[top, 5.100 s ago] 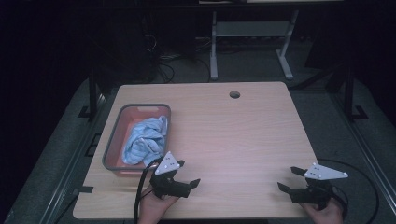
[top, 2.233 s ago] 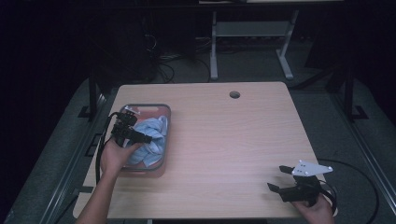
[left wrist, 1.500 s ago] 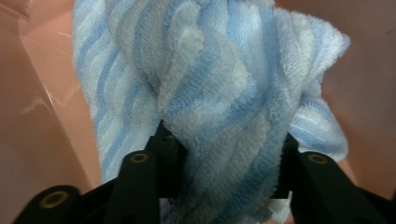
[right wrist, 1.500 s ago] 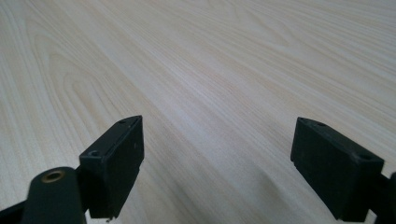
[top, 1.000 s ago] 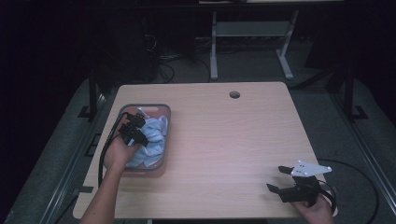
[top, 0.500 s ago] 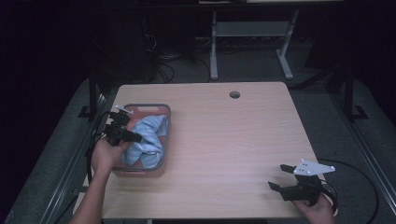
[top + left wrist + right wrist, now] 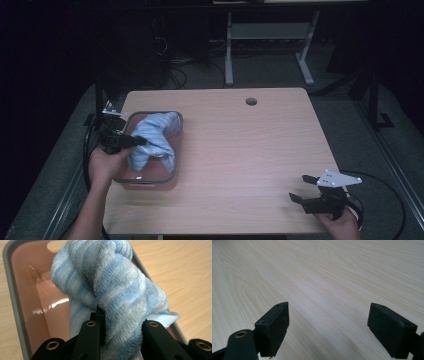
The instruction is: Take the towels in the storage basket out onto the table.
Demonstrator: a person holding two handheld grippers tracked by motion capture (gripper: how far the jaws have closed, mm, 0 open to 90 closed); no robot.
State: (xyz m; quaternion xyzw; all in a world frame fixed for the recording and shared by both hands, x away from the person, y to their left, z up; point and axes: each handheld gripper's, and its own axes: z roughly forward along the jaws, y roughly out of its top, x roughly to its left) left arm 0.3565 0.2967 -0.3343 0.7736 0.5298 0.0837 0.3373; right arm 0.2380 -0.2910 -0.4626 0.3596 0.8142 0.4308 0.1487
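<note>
Towel (image 7: 152, 140) bunched in the tray (image 7: 172, 172), blue-and-white striped terry, one thick fold pinched by the left tongs (image 7: 131, 142) at the tray's left rim. In the left gripper view, same towel (image 7: 112, 292) squeezed between both jaws of the left tongs (image 7: 122, 325), clamped as tight as the bulk allows, cloth bulging above and to either side of the jaws. Pink tray floor (image 7: 47, 305) bare to the left of the cloth, grey rim running round it. Right tongs (image 7: 306, 189) low over the counter (image 7: 250, 150), well apart from the tray toward the near right corner, jaws spread wide with nothing between them; in the right gripper view only bare wood grain (image 7: 324, 290) ahead of the right tongs (image 7: 328, 322). Step in hand, judged from the grip: lifting the towel out of the tray. To do it well: keep the pinch firm and steady, since terry slips if the squeeze eases; raise straight up first until the hanging end clears the tray's rim, then carry sideways over the counter, away from the tray. Go slowly enough that the trailing fold does not drag on the tray wall and shift or tip the tray. Watch for the far end, draped toward the tray's back rim, snagging there. Bring the idle right tongs nearer the tray, ready to take a free corner once the cloth hangs clear.
</note>
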